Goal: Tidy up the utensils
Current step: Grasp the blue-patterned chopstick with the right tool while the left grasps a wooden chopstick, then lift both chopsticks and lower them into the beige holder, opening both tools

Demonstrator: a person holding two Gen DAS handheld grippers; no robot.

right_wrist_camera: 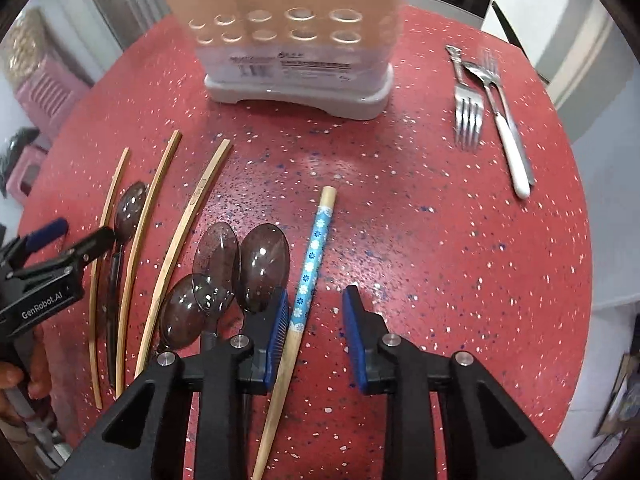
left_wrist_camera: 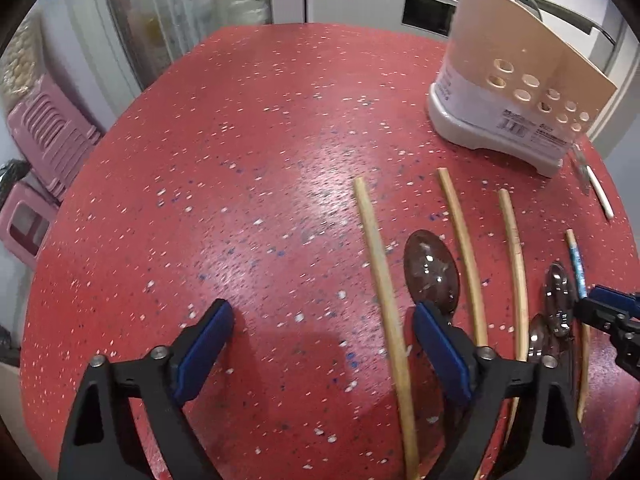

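Right gripper [right_wrist_camera: 316, 320] fingers wide, astride blue-patterned chopstick [right_wrist_camera: 311, 264]; long axis runs toward holder [right_wrist_camera: 296, 60]. Left gripper [left_wrist_camera: 320, 344] wide, empty, farther off.

We look down and forward from just behind the left tongs [left_wrist_camera: 324, 344], low over the red tabletop [left_wrist_camera: 240, 184], with the utensil holder [left_wrist_camera: 516, 92] at upper right. From the right tongs [right_wrist_camera: 316, 332] we look the same way, the holder [right_wrist_camera: 296, 40] at top centre. Both views share the holder, the bare chopsticks [left_wrist_camera: 384, 280] and the dark spoons [right_wrist_camera: 262, 268]; each catches the other tongs at its edge.
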